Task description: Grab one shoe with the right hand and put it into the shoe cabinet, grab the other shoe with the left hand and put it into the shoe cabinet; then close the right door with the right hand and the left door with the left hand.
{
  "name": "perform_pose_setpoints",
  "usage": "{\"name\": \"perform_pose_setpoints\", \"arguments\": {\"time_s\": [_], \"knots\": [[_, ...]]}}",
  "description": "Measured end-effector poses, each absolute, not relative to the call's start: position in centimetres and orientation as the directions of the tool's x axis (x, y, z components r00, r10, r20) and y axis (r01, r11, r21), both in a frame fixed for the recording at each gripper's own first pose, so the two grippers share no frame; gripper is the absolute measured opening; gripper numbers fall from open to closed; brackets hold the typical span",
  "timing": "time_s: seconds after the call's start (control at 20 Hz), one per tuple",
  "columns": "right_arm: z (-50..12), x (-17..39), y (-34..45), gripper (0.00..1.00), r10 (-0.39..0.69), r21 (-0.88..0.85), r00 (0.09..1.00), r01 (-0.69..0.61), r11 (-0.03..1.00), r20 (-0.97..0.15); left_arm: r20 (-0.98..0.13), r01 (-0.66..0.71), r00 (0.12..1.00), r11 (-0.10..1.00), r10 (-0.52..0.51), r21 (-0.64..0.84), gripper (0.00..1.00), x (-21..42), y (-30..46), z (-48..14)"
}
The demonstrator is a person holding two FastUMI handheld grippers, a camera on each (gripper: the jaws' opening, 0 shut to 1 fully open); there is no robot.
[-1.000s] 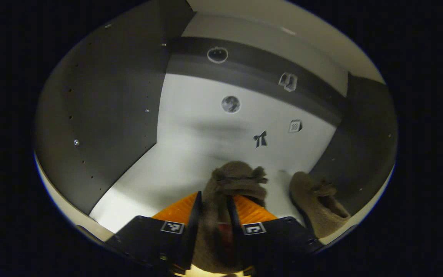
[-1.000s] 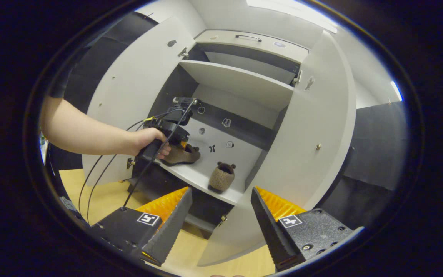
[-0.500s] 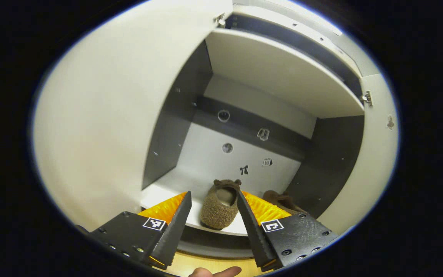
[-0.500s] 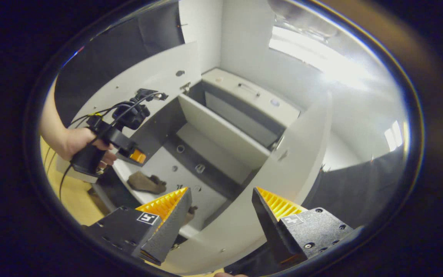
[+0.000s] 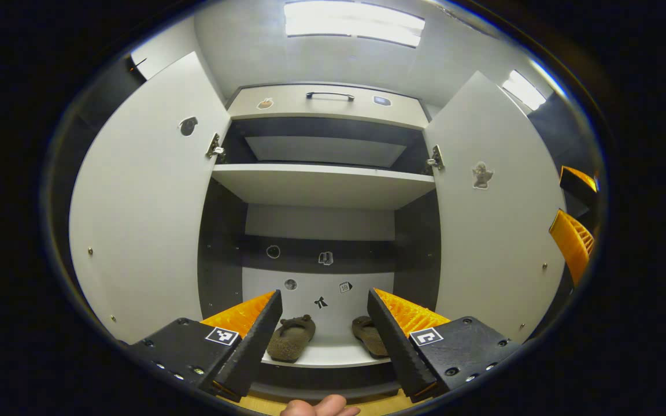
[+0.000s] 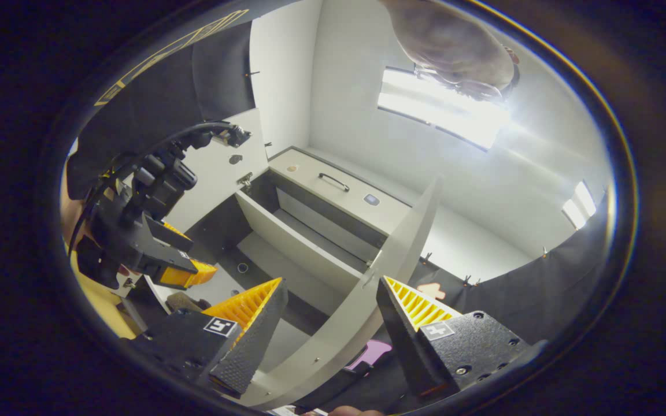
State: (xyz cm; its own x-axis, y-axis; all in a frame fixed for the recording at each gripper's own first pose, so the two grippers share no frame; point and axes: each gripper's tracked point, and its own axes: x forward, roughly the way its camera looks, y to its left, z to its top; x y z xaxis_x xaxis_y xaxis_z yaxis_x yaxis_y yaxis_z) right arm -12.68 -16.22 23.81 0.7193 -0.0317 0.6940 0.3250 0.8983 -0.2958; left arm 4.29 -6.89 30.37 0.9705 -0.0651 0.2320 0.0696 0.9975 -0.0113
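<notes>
Two shoes (image 5: 291,345) (image 5: 369,343) sit side by side on the cabinet's lower shelf (image 5: 327,358).

white shelf (image 5: 333,353), two shoes (image 5: 291,345) side by side

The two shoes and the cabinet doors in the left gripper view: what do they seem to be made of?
The two brown shoes look like fuzzy fleece or wool, with a matte, nubby surface. The pale grey cabinet doors look like smooth laminated board, flat and evenly matte; the core is hidden.

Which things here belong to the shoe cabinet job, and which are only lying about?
For the job:
- left shoe and right shoe, both on the lower shelf
- left door and right door, both open

Only lying about:
- upper shelf
- top drawer
- stickers on the back panel
</notes>
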Motion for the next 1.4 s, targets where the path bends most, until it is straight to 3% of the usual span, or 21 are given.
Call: {"name": "perform_pose_setpoints", "arguments": {"time_s": [0.2,0.55,0.75,0.9,1.4], "knots": [[25.2,-15.1,-21.4,1.00,-0.118,-0.130,0.622,0.339,0.932,0.774,0.271,0.077,0.961,0.996,-0.063,-0.041,0.92,5.0,-8.4,32.2],[19.6,-11.8,-26.1,1.00,-0.187,-0.084,0.771,0.297,0.951,0.608,0.289,0.109,0.953,0.994,-0.095,-0.029,0.93,5.3,-10.5,33.8],[15.8,-10.0,-23.2,1.00,-0.053,-0.154,0.880,0.142,0.978,0.473,0.247,0.122,0.963,0.992,-0.112,-0.025,0.93,5.9,-11.2,32.3],[15.3,-9.7,-23.2,0.94,-0.020,-0.125,0.893,0.085,0.989,0.450,0.199,0.129,0.973,0.991,-0.121,-0.030,0.93,6.3,-11.5,30.7],[16.8,-7.3,-14.0,0.93,0.188,-0.153,0.885,-0.134,0.979,0.426,0.135,0.084,0.988,0.994,-0.075,-0.063,0.93,6.0,-6.7,27.5]]}}
